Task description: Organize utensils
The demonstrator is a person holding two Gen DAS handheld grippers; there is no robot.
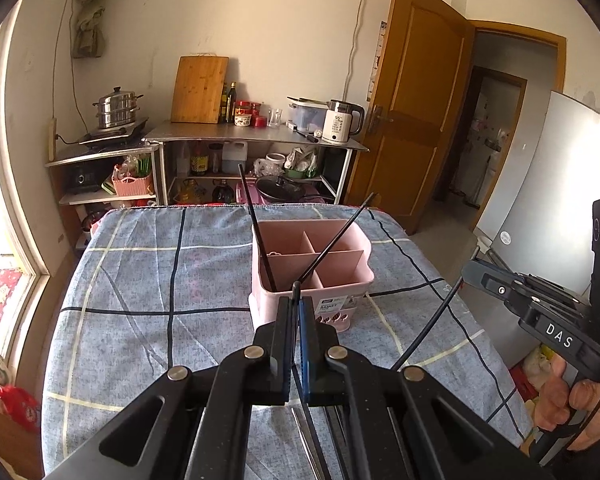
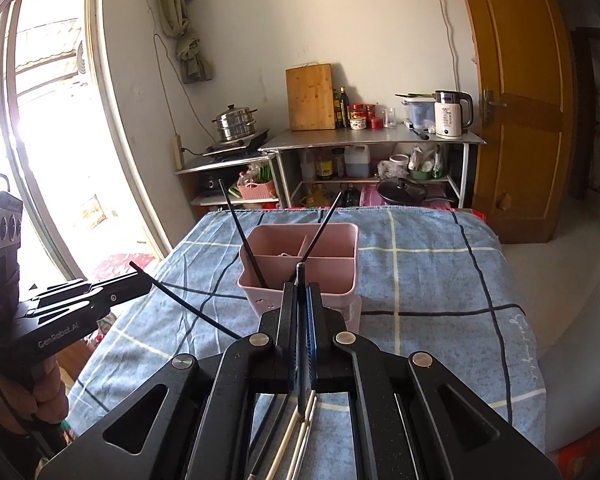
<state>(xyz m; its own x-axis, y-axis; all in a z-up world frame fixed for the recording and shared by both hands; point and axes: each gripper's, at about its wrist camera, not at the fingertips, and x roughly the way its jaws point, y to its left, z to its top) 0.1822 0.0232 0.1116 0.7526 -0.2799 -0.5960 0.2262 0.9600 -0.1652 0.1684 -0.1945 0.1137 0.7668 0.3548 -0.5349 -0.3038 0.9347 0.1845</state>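
Both claws clamped: your left claw [image 1: 296, 300] and right claw [image 2: 300, 280] each pinch a thin black chopstick [image 1: 424, 332], shaft trailing back. Pink plastic divided utensil basket [image 1: 352, 280] sits straight ahead on the checked-cloth bench [image 1: 140, 280].

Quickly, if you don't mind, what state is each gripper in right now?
Left gripper: closed on a black chopstick.
Right gripper: closed on a thin dark utensil; what kind cannot be told.

Pink basket [image 1: 312, 276], blue checked tablecloth [image 1: 148, 280]
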